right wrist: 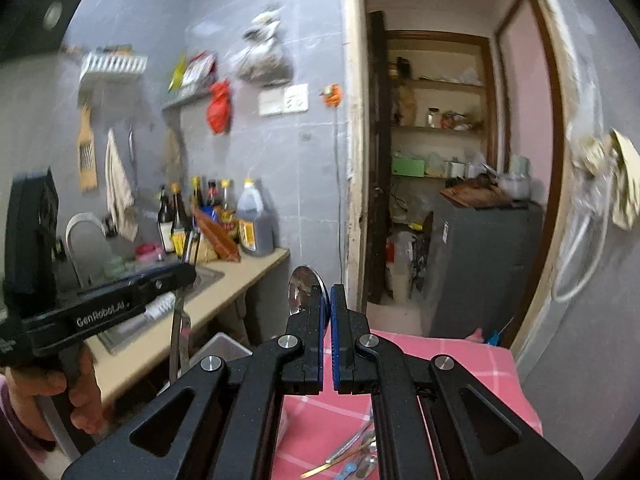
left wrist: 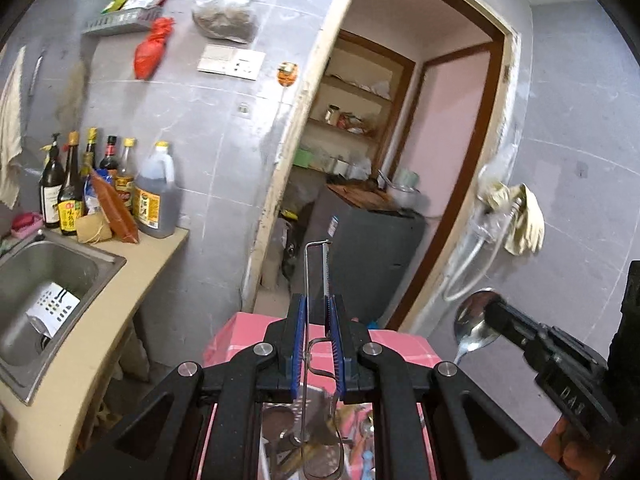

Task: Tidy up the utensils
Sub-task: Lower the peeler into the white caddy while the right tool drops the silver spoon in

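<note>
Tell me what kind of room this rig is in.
Most likely a home kitchen: a steel sink set in a counter, sauce and oil bottles against the tiled wall, and a pantry shelf through the doorway.

Black arms and blue pads are seen on the left gripper (left wrist: 318, 316) and on the right gripper (right wrist: 330, 300). A silver sheen is shown by the peeler (left wrist: 316, 268) and the spoon (right wrist: 302, 286). The tablecloth (right wrist: 460, 364) is checked in pink and white. The wall tiles (left wrist: 208, 120) are coloured grey, the counter (left wrist: 152, 252) beige, the hanging bag (left wrist: 152, 50) red.
</note>
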A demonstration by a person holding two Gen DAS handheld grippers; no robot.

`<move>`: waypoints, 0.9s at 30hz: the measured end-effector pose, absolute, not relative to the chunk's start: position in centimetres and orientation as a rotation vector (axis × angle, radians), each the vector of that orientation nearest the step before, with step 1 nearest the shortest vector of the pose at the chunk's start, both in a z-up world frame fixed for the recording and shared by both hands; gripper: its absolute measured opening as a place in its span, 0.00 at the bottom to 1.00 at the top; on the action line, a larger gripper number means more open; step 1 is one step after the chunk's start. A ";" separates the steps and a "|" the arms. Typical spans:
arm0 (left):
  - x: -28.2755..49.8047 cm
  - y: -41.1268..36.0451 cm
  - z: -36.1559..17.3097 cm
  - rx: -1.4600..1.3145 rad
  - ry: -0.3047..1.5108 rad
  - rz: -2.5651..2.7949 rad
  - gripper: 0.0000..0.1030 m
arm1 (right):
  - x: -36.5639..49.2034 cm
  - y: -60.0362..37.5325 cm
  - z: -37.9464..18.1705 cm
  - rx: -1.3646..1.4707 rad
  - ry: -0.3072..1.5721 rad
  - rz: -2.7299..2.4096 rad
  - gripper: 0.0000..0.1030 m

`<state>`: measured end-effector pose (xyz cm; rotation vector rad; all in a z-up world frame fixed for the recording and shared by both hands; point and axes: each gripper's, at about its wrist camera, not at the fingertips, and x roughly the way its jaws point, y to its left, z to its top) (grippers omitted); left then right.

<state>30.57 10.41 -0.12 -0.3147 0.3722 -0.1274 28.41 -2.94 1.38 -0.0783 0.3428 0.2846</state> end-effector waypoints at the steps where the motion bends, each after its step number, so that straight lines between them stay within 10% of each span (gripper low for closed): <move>1: 30.7 10.6 -0.6 -0.325 0.367 -0.125 0.12 | 28.3 -2.7 1.3 -0.088 0.344 0.284 0.03; 27: 28.1 11.2 -6.3 -0.290 0.434 -0.154 0.12 | 27.0 -0.5 -3.7 -0.086 0.401 0.346 0.05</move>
